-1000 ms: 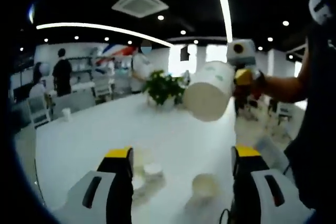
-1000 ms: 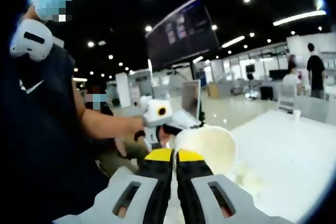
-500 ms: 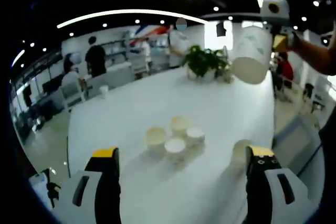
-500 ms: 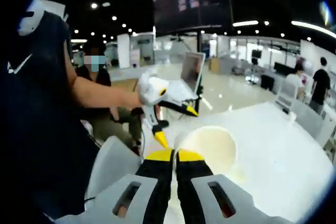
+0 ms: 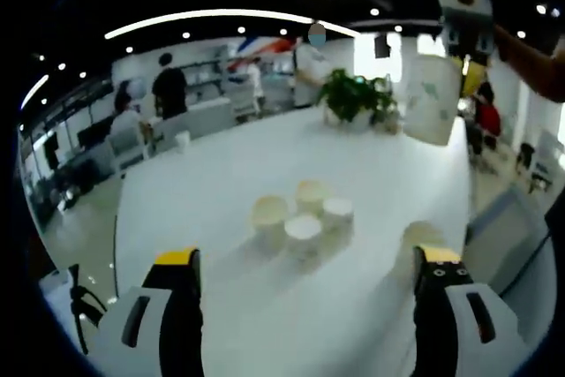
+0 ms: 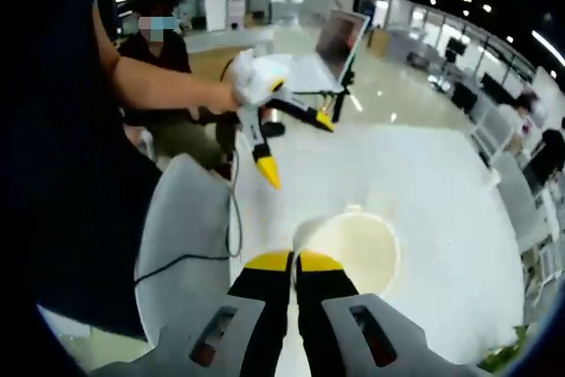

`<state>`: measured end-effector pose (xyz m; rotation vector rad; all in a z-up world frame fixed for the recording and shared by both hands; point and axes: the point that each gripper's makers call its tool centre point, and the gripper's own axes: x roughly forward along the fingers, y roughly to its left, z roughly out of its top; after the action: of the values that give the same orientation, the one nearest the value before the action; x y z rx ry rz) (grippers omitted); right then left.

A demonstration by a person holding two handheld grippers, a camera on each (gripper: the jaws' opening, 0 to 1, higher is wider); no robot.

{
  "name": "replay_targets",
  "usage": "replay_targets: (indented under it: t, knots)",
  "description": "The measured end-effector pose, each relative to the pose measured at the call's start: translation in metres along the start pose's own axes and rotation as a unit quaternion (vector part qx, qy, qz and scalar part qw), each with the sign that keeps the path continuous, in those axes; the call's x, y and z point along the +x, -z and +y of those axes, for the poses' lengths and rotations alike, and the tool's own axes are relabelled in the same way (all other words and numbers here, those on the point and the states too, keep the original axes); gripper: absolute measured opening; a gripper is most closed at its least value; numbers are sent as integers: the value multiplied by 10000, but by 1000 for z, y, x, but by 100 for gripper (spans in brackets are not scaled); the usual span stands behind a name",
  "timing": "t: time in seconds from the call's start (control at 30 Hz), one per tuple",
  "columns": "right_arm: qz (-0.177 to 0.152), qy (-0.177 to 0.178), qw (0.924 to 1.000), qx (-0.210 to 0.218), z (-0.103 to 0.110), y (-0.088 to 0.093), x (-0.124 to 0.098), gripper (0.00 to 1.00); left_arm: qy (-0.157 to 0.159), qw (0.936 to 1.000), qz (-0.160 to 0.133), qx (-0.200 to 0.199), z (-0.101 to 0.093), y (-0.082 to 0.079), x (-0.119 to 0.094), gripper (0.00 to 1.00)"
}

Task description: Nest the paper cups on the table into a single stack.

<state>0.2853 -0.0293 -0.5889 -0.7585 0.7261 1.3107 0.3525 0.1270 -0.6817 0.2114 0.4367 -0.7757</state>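
The desk [image 5: 221, 192] is long, white and smooth, with a slightly glossy top. In the left gripper view, the left gripper [image 5: 309, 264] hovers above its near end with its two fingers wide apart and nothing between them; the fingers are grey with yellow caps and black pads. Near the middle of the desk stands a group of four paper cups [image 5: 303, 214], small, round and cream-white, close together, some upright with the open mouth up and some seeming to be turned over, though I cannot tell for each one. One more single cup [image 5: 422, 234] stands apart, beside the right finger of this gripper. High on the right side, the right gripper [image 5: 465, 15] holds a held cup [image 5: 432, 98], a tapered white paper cup with a faint pattern, lifted in the air well above the desk. In the right gripper view, the fingers of the right gripper are closed together on the rim of this cup [image 6: 351, 249], and its pale round inside faces the camera. Behind the group, at the far end of the desk, stands a green leafy plant [image 5: 355, 97].
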Motion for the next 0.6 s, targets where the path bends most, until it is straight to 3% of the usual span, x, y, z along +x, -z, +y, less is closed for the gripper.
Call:
replay_targets:
  t: [0.03,0.17,0.6]
  knots:
    - [233,-21,9997,-93,1,3,3,0,-3,10000,40,16,0,2,0,98]
    - [619,-115,9976,-272,4,5,8,0,-20,9997,177,182,1,9,-1,98]
    - [1313,-256,9885,-704,6,-3,16,0,-102,9997,232,35,5,23,-7,98]
